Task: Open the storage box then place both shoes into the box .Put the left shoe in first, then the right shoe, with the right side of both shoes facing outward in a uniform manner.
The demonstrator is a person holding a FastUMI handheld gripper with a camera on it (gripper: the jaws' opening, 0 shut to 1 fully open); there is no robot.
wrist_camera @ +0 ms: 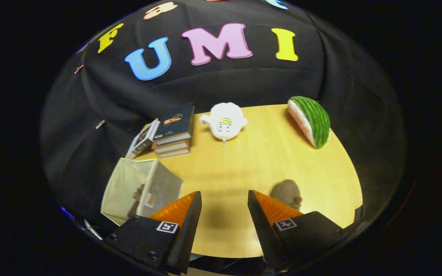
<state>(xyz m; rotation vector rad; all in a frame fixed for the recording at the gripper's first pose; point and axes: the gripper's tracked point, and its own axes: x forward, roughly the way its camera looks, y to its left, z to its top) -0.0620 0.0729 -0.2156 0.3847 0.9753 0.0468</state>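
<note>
Your gripper [224, 201] is at the bottom of the frame with its fingers wide apart, holding nothing, over the bare wooden table [244, 168]. A brown shoe [287, 193] peeks out just behind your right finger. At lower left, the fabric storage box [140, 189] sits open, with a dark shape inside that may be the other shoe. Farther back, a pile of books [173, 130] sits at centre left, a white plush toy [225, 120] in the middle and a watermelon slice plush [310, 119] at upper right.

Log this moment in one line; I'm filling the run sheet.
gripper: open, holding nothing | box: open, one shoe inside | other shoe: on table, beside gripper
</note>
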